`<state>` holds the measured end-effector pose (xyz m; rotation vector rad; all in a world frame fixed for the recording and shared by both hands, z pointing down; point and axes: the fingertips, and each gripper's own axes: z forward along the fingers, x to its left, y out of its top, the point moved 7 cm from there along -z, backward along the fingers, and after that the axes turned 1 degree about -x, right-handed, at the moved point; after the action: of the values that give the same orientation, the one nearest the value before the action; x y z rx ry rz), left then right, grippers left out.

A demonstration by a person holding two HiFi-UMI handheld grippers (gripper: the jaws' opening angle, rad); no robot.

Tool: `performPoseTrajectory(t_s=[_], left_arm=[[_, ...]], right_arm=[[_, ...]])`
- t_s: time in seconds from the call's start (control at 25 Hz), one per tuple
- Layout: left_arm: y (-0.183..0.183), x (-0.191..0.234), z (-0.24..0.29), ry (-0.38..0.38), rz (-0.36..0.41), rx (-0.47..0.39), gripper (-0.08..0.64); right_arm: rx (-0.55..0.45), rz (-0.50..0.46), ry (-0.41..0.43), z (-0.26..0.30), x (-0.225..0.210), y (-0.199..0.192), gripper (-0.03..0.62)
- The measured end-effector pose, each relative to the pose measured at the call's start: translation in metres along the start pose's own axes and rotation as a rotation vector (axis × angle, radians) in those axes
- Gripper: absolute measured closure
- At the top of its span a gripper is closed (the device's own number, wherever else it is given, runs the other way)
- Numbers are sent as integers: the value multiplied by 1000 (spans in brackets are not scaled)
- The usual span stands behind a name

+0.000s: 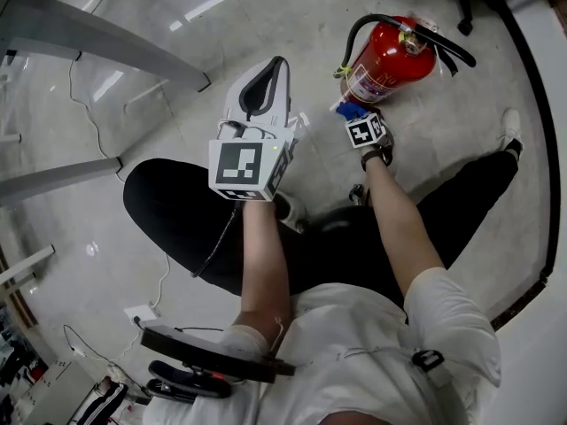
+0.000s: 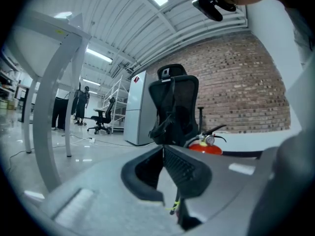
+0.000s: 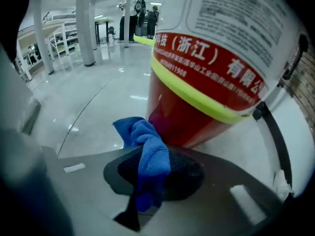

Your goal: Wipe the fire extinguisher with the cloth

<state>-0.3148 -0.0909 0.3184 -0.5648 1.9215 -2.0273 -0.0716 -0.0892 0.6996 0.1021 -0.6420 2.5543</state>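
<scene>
Cloth of blue microfibre (image 3: 149, 149) is clenched in the right tool (image 3: 153, 167), touching the red cylindrical fire extinguisher (image 3: 197, 97) that lies on the grey floor (image 1: 292, 7), far right. The left tool (image 2: 164, 167) is closed, empty. Since the cylinder is not steadied, it could be rolled away by a hard push.

The fire extinguisher (image 3: 197, 117) is glossy red-painted metal, the cloth (image 3: 150, 156) fuzzy blue microfibre, the floor (image 1: 443, 140) polished and reflective.
</scene>
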Motion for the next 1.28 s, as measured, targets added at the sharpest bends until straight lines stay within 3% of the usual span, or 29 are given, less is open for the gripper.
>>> performPoseTrajectory(t_s=[0.08,0.28,0.44,0.6,0.72,0.84,1.0,1.12,1.28], left_arm=[[3,-2,1,-4,-7,-9,554],[12,-22,7,-41,-31,0,554],[22,-32,8,-60,-26,-18,554],[30,-43,12,-91,-24,-45,554],[28,-47,11,-105,-16,-38,554],[25,-52,8,-109,-3,-27,554],[27,-53,6,-97,3,-34,554],[27,-51,7,-78,-7,-43,554],[23,-52,7,-48,-13,-36,554]], right_arm=[[-35,3,34,-13,-1,7,520],[-346,-66,125,-104,13,53,520],[-689,-43,165,-218,3,98,514],[-1001,-4,105,-329,-46,125,514],[-1046,-94,-32,-372,-71,145,514],[-1024,-126,-160,-372,-95,157,515],[-1050,-207,-115,-342,-96,158,520],[-997,-343,-69,-321,-80,140,522],[-1020,-483,-147,-312,-61,132,520]])
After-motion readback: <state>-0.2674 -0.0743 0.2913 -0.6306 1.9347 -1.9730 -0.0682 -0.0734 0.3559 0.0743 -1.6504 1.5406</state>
